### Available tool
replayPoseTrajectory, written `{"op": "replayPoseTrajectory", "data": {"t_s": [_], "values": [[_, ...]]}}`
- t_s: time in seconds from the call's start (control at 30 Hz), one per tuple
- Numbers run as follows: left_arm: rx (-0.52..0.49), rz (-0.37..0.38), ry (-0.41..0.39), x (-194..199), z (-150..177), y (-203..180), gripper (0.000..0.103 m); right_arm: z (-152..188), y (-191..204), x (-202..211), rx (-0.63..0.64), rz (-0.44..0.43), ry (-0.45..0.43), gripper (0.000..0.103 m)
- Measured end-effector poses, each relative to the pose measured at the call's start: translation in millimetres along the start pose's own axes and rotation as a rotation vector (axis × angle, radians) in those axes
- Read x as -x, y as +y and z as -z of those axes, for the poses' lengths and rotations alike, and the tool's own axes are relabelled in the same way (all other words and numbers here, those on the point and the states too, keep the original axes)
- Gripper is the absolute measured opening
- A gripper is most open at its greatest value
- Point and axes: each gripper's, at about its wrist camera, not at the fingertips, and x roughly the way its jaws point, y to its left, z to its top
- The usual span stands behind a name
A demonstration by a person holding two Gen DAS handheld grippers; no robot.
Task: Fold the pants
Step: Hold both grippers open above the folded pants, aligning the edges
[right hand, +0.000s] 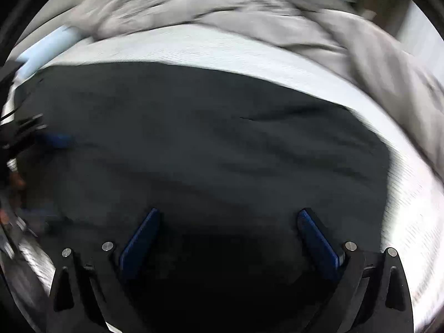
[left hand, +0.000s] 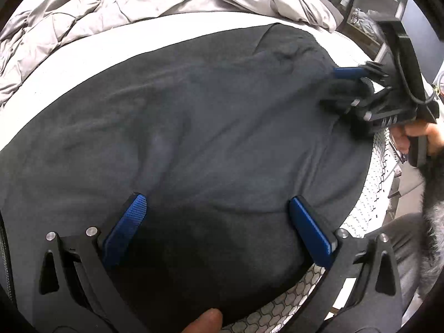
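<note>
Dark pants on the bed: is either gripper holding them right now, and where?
Neither. The left gripper and right gripper both stand open over the dark fleece pants, with no fabric between their blue pads.

No legible text, label, brand, number or sign is being shown in either wrist view; the right wrist view is being blurred by motion.
</note>
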Motion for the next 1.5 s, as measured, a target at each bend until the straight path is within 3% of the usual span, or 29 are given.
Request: {"op": "replayPoseTrajectory", "data": {"t_s": [0.07,0.13,0.2,0.3,0.4,0.47,0.57,0.67,0.77,0.83,0.97,1.07,1.17,1.3,1.37,1.5], "values": [[-0.004,-0.013,-0.003,-2,0,0,0.103,15,-20,7,-0.077,0.026,0.004,0.099],[0.006,-0.023,-0.006,-8,-9,7,0.103,29,-41,13,-0.15,0.145,0.023,0.1],[0.03,-0.032,-0.007,-2,-10,8,0.103,36,-54,18,-0.227,0.156,0.024,0.1],[0.059,-0.046,-0.066,20,-10,12,0.102,26,-40,33,-0.204,0.182,-0.043,0.1],[0.103,-0.116,-0.118,47,2,31,0.102,6,7,51,-0.121,0.061,-0.151,0.1],[0.146,-0.187,-0.114,55,14,56,0.102,-7,36,49,-0.092,-0.005,-0.152,0.1],[0.237,-0.274,-0.07,50,37,93,0.102,-31,99,23,-0.005,-0.113,-0.083,0.1],[0.321,-0.299,-0.118,53,65,120,0.103,-43,150,8,0.078,-0.17,-0.039,0.1],[0.326,-0.334,-0.154,69,82,127,0.103,-42,175,-7,0.155,-0.145,0.017,0.101],[0.335,-0.395,-0.151,78,92,135,0.103,-41,171,-9,0.166,-0.15,0.024,0.101],[0.385,-0.365,-0.164,96,105,154,0.102,-30,130,-6,0.102,-0.082,0.077,0.102],[0.358,-0.346,-0.176,112,95,155,0.102,-30,113,2,0.055,-0.081,0.07,0.102],[0.315,-0.334,-0.179,116,72,160,0.102,-37,132,16,0.045,-0.106,-0.007,0.102],[0.335,-0.341,-0.031,75,41,180,0.102,-64,169,15,0.042,-0.172,-0.072,0.102],[0.364,-0.32,0.001,60,47,190,0.103,-72,186,6,0.058,-0.174,-0.055,0.102],[0.343,-0.331,-0.062,71,64,192,0.103,-78,202,-33,0.164,-0.101,0.055,0.102]]}}
